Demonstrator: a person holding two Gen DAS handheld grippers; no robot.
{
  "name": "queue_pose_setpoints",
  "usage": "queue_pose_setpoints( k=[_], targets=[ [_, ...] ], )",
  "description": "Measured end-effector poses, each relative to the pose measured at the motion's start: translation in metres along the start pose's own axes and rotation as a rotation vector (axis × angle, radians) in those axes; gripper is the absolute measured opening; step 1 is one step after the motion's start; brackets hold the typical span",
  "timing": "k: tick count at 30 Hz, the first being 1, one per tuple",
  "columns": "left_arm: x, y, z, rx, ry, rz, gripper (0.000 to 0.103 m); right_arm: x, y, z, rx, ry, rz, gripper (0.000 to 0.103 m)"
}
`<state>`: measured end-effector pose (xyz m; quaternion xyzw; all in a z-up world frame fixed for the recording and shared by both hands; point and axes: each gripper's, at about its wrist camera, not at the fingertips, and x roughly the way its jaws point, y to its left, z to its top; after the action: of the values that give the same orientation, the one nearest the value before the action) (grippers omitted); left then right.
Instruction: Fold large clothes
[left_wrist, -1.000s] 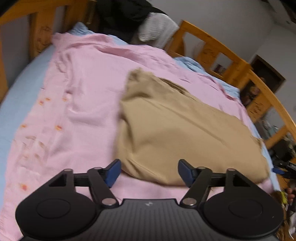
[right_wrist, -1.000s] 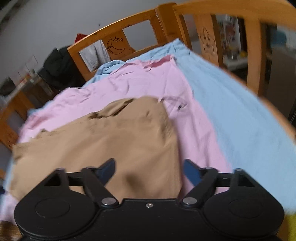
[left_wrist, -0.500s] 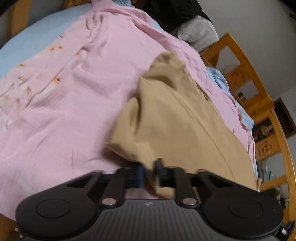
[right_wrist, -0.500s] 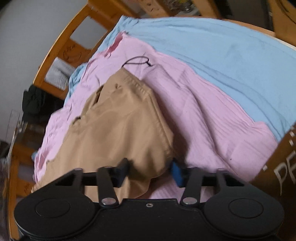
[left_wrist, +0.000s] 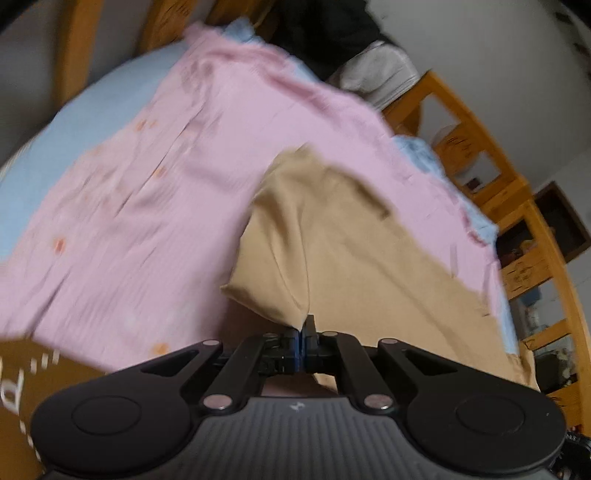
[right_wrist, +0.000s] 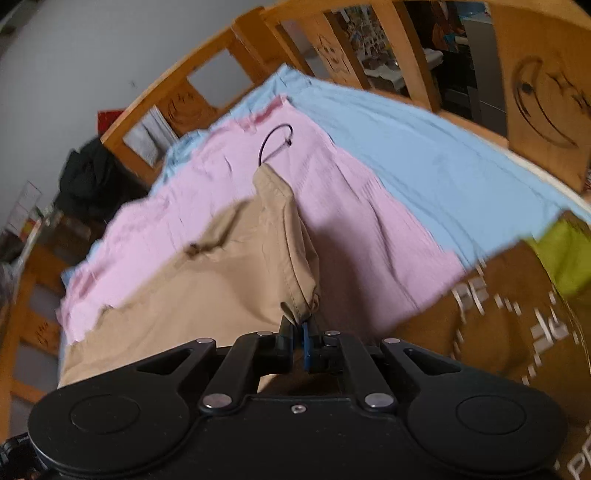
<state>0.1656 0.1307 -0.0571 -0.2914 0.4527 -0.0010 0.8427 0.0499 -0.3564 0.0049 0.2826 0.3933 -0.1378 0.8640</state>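
Observation:
Tan trousers (left_wrist: 354, 251) lie on a pink sheet (left_wrist: 147, 192) spread over the bed. My left gripper (left_wrist: 302, 334) is shut on the near edge of the trousers, and the cloth rises to it in a fold. In the right wrist view the trousers (right_wrist: 221, 273) stretch away to the left. My right gripper (right_wrist: 298, 332) is shut on their waistband corner, pulling it up into a ridge. A thin black cord loop (right_wrist: 275, 142) lies on the pink sheet (right_wrist: 369, 236) beyond the waistband.
A light blue bedsheet (right_wrist: 424, 162) covers the mattress under the pink one. A wooden bed rail (left_wrist: 517, 206) runs along the right side and a wooden headboard (right_wrist: 535, 81) with a carved moon stands far right. A brown printed cloth (right_wrist: 498, 317) lies near right. Dark clothes (left_wrist: 325, 33) hang at the far end.
Both grippers went from open to shut on the near edge of the trousers. They have lifted that edge off the pink sheet.

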Motion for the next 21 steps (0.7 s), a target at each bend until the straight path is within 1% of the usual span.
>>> queue_pose_setpoints(
  k=[2, 3, 4, 5, 6, 7, 8, 9, 10, 11, 13, 14, 15, 16, 18, 20, 21],
  targets=[
    [0.013, 0.009, -0.004, -0.016, 0.038, 0.026, 0.002, 0.012, -0.004, -0.014, -0.014, 0.019, -0.028, 0.004],
    [0.016, 0.011, -0.004, -0.015, 0.043, 0.029, 0.004, 0.018, -0.007, -0.020, -0.045, 0.021, -0.043, 0.007],
    [0.017, 0.009, -0.002, 0.001, 0.049, 0.037, 0.012, 0.021, -0.007, -0.024, -0.080, 0.016, -0.054, 0.013],
    [0.016, 0.004, 0.000, 0.036, 0.048, 0.068, 0.017, 0.024, -0.006, -0.026, -0.116, 0.010, -0.067, 0.016],
    [0.014, -0.001, 0.001, 0.069, 0.046, 0.093, 0.027, 0.025, -0.005, -0.026, -0.140, 0.002, -0.075, 0.021],
    [0.011, -0.006, 0.002, 0.110, 0.043, 0.132, 0.043, 0.023, -0.004, -0.025, -0.155, -0.013, -0.077, 0.025],
    [0.007, -0.009, 0.000, 0.140, 0.031, 0.163, 0.048, 0.020, -0.003, -0.025, -0.180, -0.040, -0.085, 0.027],
    [0.001, -0.012, -0.003, 0.160, 0.011, 0.188, 0.057, 0.016, 0.000, -0.025, -0.220, -0.073, -0.100, 0.035],
    [-0.005, -0.015, -0.006, 0.180, -0.015, 0.207, 0.063, 0.011, 0.006, -0.027, -0.281, -0.120, -0.135, 0.042],
    [-0.012, -0.019, -0.009, 0.197, -0.042, 0.223, 0.066, 0.005, 0.009, -0.029, -0.333, -0.164, -0.164, 0.044],
    [-0.023, -0.029, -0.016, 0.230, -0.109, 0.242, 0.071, -0.002, 0.027, -0.035, -0.473, -0.281, -0.215, 0.054],
    [-0.027, -0.038, -0.020, 0.261, -0.149, 0.248, 0.073, -0.002, 0.037, -0.039, -0.533, -0.327, -0.214, 0.056],
    [-0.029, -0.048, -0.021, 0.291, -0.181, 0.248, 0.075, 0.000, 0.048, -0.041, -0.586, -0.361, -0.191, 0.062],
    [-0.029, -0.059, -0.024, 0.334, -0.220, 0.233, 0.081, 0.006, 0.062, -0.044, -0.638, -0.379, -0.161, 0.072],
    [-0.019, -0.082, -0.023, 0.414, -0.271, 0.184, 0.087, 0.024, 0.088, -0.045, -0.700, -0.388, -0.106, 0.076],
    [0.000, -0.108, -0.018, 0.482, -0.282, 0.149, 0.087, 0.048, 0.115, -0.044, -0.729, -0.380, -0.022, 0.076],
    [0.013, -0.120, -0.015, 0.521, -0.289, 0.141, 0.087, 0.060, 0.127, -0.045, -0.751, -0.380, 0.006, 0.076]
  ],
)
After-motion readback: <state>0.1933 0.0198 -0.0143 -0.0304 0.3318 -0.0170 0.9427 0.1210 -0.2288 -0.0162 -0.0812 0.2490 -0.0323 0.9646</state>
